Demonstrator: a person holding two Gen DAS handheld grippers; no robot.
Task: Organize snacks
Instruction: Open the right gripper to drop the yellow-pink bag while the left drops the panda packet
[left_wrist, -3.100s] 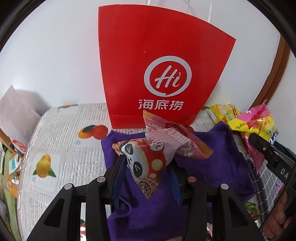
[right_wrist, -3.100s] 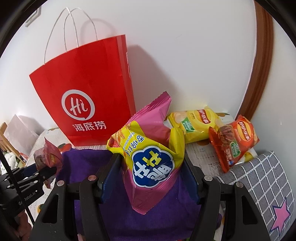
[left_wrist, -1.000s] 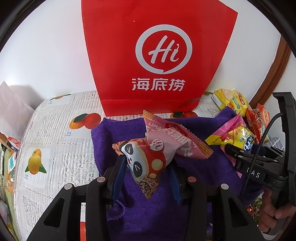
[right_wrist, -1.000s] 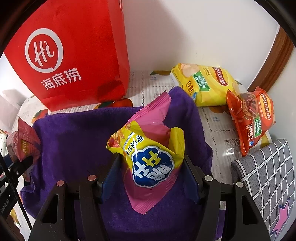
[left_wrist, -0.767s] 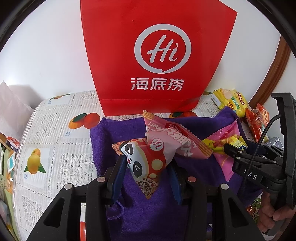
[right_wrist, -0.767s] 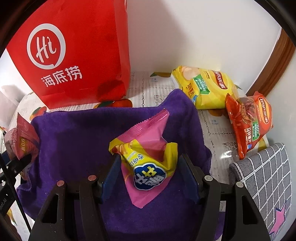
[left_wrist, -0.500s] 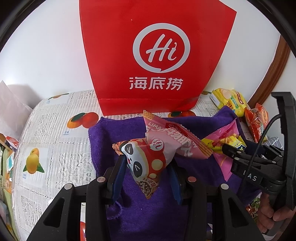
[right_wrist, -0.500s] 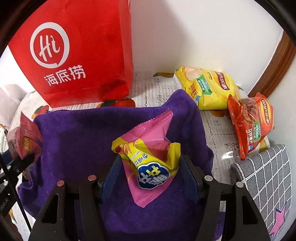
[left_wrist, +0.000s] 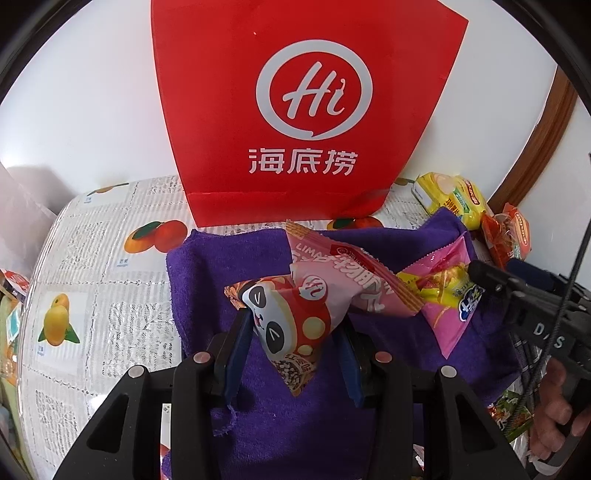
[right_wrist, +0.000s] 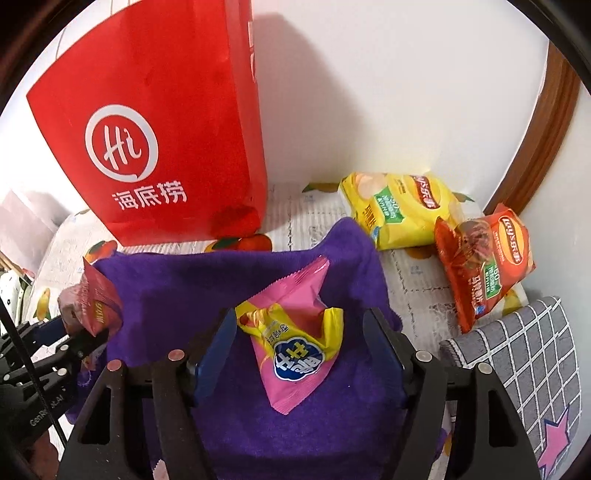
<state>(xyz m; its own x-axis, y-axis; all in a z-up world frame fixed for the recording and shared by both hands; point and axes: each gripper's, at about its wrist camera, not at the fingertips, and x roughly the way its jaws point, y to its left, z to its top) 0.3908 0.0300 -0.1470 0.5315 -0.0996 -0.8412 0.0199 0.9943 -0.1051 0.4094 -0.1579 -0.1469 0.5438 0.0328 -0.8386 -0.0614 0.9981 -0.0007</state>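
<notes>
The right gripper (right_wrist: 299, 354) is standing spread, the pink-and-yellow foil snack packet (right_wrist: 295, 332) lying released between its fingers on the purple towel (right_wrist: 177, 291). The left gripper (left_wrist: 295, 354) is clenching the panda-print pink packet (left_wrist: 295, 317), probably to lay it alongside.

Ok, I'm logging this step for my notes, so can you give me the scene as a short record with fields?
left claw: shut on the panda snack pack
right claw: open, pink and yellow snack bag lying between its fingers on the purple towel
behind towel: red paper bag, upright
right of towel: yellow chip bag, orange chip bag
</notes>
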